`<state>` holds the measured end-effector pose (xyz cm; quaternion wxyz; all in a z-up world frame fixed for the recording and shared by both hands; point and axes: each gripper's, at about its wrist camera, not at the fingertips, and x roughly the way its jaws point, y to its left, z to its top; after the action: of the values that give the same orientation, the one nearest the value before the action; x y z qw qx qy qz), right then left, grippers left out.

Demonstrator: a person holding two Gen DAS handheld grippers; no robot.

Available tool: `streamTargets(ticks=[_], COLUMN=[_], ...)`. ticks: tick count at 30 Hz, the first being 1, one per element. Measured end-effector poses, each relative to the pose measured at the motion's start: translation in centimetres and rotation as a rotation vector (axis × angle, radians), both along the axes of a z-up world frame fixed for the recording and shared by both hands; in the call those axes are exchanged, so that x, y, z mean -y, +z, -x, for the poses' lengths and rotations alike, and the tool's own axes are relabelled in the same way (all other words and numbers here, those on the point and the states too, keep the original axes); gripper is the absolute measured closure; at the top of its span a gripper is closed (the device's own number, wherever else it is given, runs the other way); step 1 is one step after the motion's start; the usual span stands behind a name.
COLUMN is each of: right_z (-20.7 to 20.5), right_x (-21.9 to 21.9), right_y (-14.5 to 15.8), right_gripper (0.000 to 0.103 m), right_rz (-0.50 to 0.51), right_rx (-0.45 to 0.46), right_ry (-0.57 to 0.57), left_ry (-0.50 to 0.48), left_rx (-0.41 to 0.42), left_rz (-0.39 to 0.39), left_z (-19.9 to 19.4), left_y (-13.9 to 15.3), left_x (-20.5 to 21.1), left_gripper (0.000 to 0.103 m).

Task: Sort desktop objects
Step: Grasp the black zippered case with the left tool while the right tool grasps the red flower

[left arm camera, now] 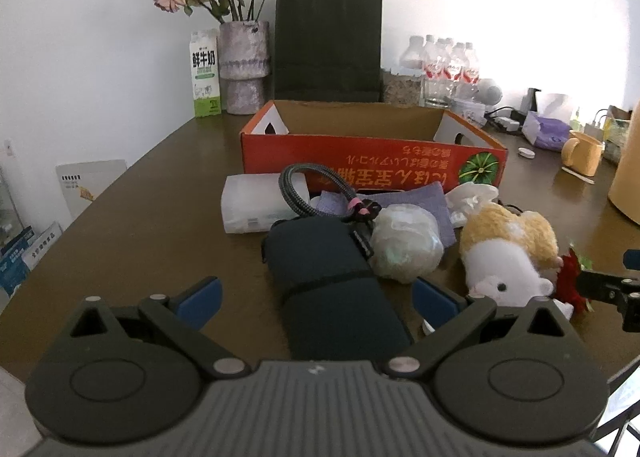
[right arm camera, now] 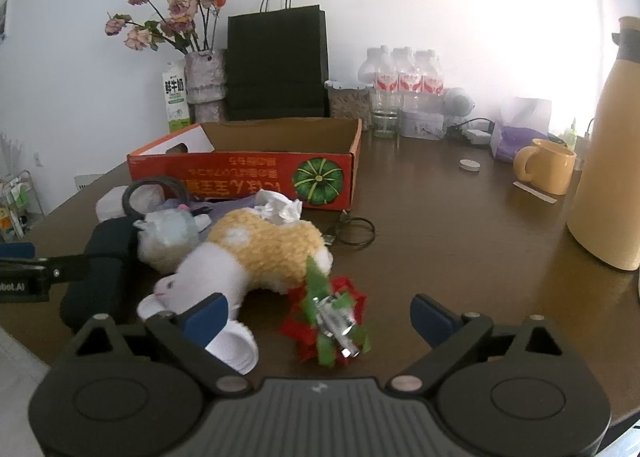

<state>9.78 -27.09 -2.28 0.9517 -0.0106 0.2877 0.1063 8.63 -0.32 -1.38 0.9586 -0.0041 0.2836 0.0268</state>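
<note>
A pile lies on the brown table in front of an open orange cardboard box (left arm camera: pixel 372 161) (right arm camera: pixel 248 173). My left gripper (left arm camera: pixel 316 297) is open, its blue pads either side of a dark rolled pouch (left arm camera: pixel 332 281) (right arm camera: pixel 100 269). Beside the pouch are a pale wrapped bundle (left arm camera: pixel 404 241), a yellow-and-white plush animal (left arm camera: pixel 508 249) (right arm camera: pixel 256 253), a grey braided cable loop (left arm camera: pixel 298 187) and a white packet (left arm camera: pixel 252 203). My right gripper (right arm camera: pixel 320 315) is open around a red-and-green bow with a silver clip (right arm camera: pixel 332 317). A white cup (right arm camera: pixel 232 345) lies under its left finger.
Behind the box stand a black paper bag (left arm camera: pixel 328 45), a vase of dried roses (left arm camera: pixel 244 65), a milk carton (left arm camera: pixel 205 73) and water bottles (left arm camera: pixel 444 65). At the right are a yellow mug (right arm camera: pixel 548 171), a tall tan jug (right arm camera: pixel 612 161), a tissue pack (right arm camera: pixel 516 141) and a black ring (right arm camera: pixel 354 231).
</note>
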Motion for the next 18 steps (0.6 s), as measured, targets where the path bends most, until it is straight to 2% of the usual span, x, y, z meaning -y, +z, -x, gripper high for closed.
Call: streamTargets(ticks=[8, 13, 18], right_z=[-2.7, -3.6, -4.3], right_x=[0.7, 1.0, 1.5], right_y=[-1.5, -2.4, -3.0], right_gripper=[0.018, 0.019, 0.029], right_rz=[-0.017, -0.039, -0.061], right_rx=[-0.057, -0.083, -0.105], right_ry=[0.024, 0.042, 0.062], left_ry=[0.049, 0.083, 0.105], left_rx=[-0.071, -0.113, -0.13], left_rz=[-0.003, -0.003, -0.018], left_z=[-3.1, -4.4, -5.4], left_y=[-1.6, -2.5, -2.9], left_x=[0.3, 0.3, 0.6], left_gripper=[0.0, 0.0, 0.0])
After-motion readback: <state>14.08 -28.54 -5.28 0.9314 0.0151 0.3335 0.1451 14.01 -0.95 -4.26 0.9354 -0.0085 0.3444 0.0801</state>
